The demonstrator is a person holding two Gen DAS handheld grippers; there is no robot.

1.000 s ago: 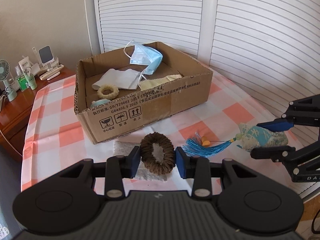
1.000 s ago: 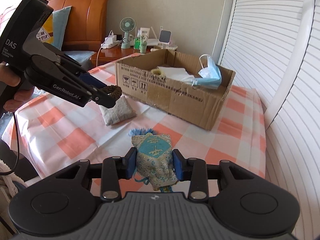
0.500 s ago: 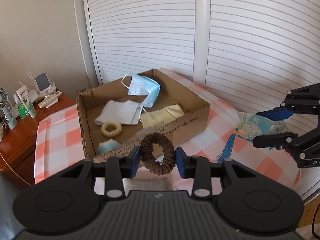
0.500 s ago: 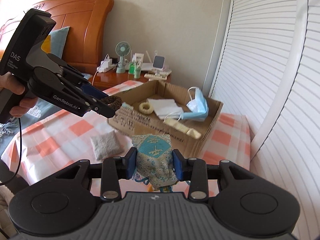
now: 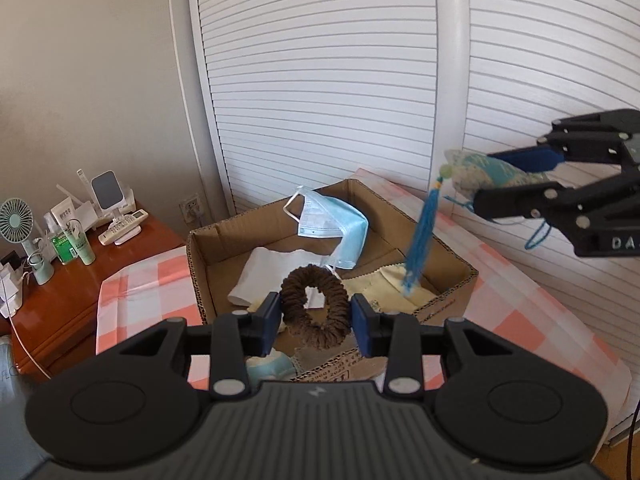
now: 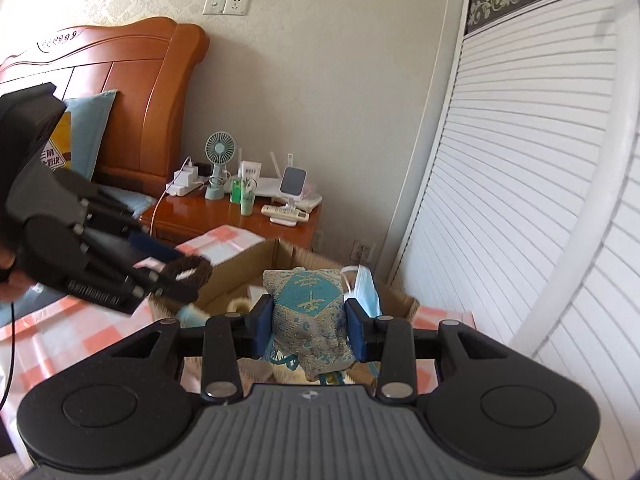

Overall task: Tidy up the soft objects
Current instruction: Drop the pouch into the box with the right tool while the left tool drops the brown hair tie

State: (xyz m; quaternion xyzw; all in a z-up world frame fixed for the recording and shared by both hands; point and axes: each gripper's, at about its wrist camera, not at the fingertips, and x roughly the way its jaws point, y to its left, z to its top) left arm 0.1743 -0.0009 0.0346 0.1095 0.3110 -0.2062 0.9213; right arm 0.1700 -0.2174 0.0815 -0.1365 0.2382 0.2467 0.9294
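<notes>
Left tool (image 5: 315, 317) is pinching the brown scrunchie (image 5: 314, 304) up over the cardboard box (image 5: 448, 300), right tool (image 6: 308, 325) is clamped on the teal sachet (image 6: 310, 306) above it too, tassel (image 5: 420, 246) dangling inside, box sitting on the checkered counter (image 5: 532, 320).

a home bedroom: a carved wooden headboard (image 6: 120, 92) with a blue pillow (image 6: 86, 128) against it, and just beside it a nightstand (image 6: 236, 220) holding a small desk fan (image 6: 220, 152) and toiletries.
</notes>
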